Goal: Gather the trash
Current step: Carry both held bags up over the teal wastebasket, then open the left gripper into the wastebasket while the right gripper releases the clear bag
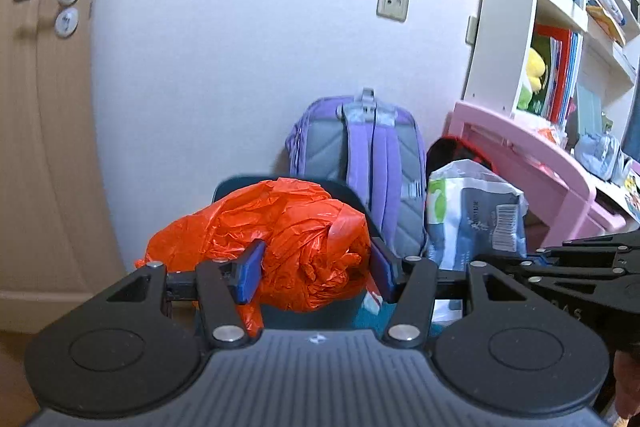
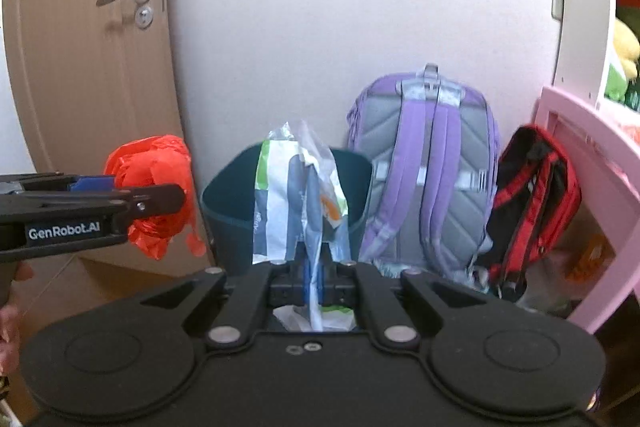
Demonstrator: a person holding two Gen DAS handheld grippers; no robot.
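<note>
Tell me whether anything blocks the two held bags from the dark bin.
Nothing visible does. The orange bag in the left gripper and the printed bag in the right gripper hang before the open dark bin.

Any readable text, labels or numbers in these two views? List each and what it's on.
"GenRobot.AI": white print on the side of the left tool, seen from the right wrist view.
Barcode and print on the white and blue plastic bag: too small and blurred to read.
Faint raised letters on the right tool: not legible.
Book spines on the shelf: unreadable.
</note>
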